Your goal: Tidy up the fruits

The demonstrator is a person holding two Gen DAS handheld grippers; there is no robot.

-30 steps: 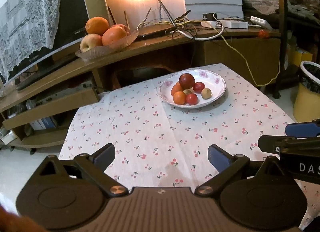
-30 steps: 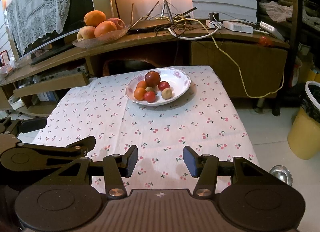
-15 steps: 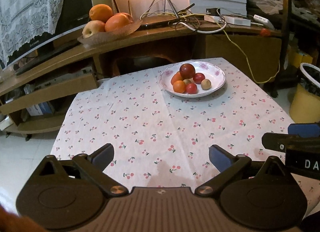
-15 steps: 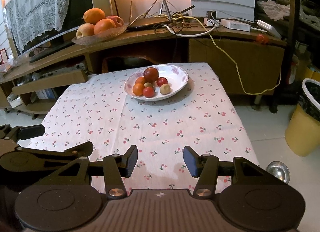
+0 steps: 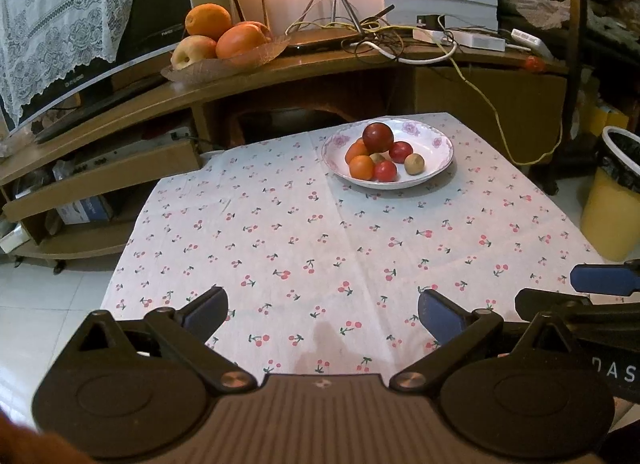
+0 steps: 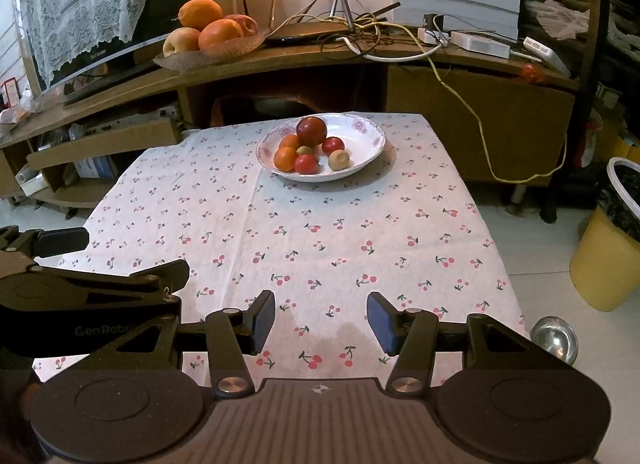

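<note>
A white flowered plate (image 5: pixel 434 144) (image 6: pixel 366 140) stands at the far side of the cherry-print tablecloth (image 5: pixel 320 240) (image 6: pixel 320 224). It holds several small fruits: a dark red one (image 5: pixel 377 136) (image 6: pixel 311 130) on top, orange ones (image 5: pixel 361 167) (image 6: pixel 285 158), red ones (image 5: pixel 385 171) (image 6: pixel 305 164) and a tan one (image 5: pixel 414 164) (image 6: pixel 339 160). My left gripper (image 5: pixel 322 314) hovers open over the cloth's near edge, with nothing between its fingers. My right gripper (image 6: pixel 321 318) is open too and holds nothing. Both are far from the plate.
A wooden TV stand (image 5: pixel 280 68) (image 6: pixel 304 60) behind the table carries a glass dish of large oranges and apples (image 5: pixel 224 38) (image 6: pixel 208 34), a router and tangled cables. A yellow bin (image 5: pixel 612 200) (image 6: pixel 608 240) stands on the floor at right, a small metal bowl (image 6: pixel 554 338) by the table's corner.
Both views have pulled back slightly from the table, so more of the cloth's near part shows. The plate and fruits lie as before and both grippers stay open.
</note>
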